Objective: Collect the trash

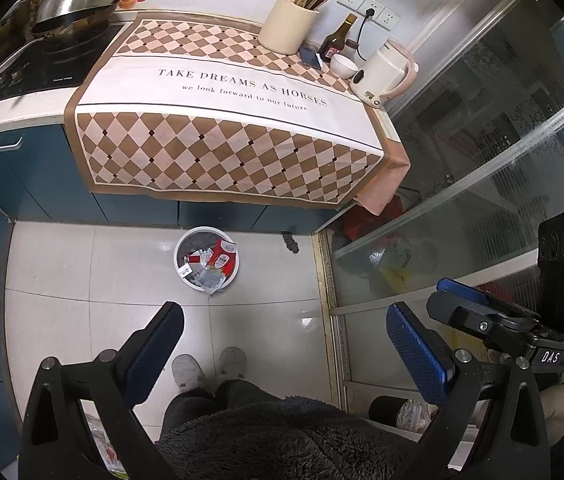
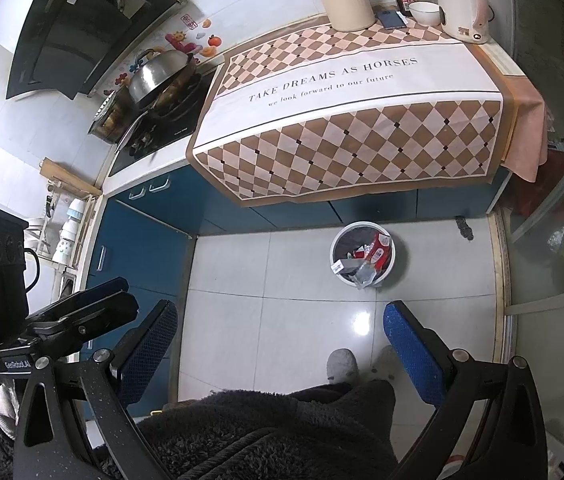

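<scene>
Left wrist view: bin (image 1: pixel 206 260) wrappers (image 1: pixel 221 258) overlap, individual pieces indistinct.

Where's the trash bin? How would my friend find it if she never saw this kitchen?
Find the counter with the checkered cloth hanging over its front. On the pale floor tiles just below stands the trash bin, near the blue cabinets. It is the only round white tub on the floor, with red and clear wrappers inside.

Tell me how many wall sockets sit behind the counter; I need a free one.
3, in a row on the wall behind the utensil holder and kettle. The middle one has a black plug; others may be hidden.
</scene>
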Action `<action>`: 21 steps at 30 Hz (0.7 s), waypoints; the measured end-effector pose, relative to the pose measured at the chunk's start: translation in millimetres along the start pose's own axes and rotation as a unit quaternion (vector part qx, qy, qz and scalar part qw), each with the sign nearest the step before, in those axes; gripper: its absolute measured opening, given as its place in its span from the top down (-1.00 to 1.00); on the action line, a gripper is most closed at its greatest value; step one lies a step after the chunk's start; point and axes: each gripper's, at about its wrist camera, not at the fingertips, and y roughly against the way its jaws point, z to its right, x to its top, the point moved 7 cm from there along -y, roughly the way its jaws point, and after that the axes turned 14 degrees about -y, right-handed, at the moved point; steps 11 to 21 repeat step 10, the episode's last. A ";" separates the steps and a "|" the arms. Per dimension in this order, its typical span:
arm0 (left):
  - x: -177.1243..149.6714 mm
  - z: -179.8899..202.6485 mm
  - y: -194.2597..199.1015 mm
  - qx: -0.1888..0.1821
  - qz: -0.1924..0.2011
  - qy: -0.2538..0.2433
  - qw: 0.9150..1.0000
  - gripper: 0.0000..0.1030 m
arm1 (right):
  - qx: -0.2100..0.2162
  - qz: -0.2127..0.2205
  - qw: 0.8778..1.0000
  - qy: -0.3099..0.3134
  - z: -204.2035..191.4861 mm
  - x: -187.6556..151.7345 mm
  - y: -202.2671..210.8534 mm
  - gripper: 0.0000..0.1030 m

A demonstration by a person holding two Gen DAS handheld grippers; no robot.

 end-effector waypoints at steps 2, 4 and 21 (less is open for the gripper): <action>0.2 0.0 0.0 -0.001 0.000 0.000 1.000 -1.00 | -0.001 0.001 1.000 0.001 0.4 0.1 0.0 -1.00; 0.1 -1.4 1.0 -0.002 0.000 -0.001 1.000 -1.00 | 0.000 0.001 1.000 -0.001 -0.2 0.5 -0.4 -1.00; 3.3 -1.3 2.4 -0.001 0.003 -0.005 1.000 -1.00 | 0.000 0.002 1.000 -0.001 0.1 0.8 -0.1 -1.00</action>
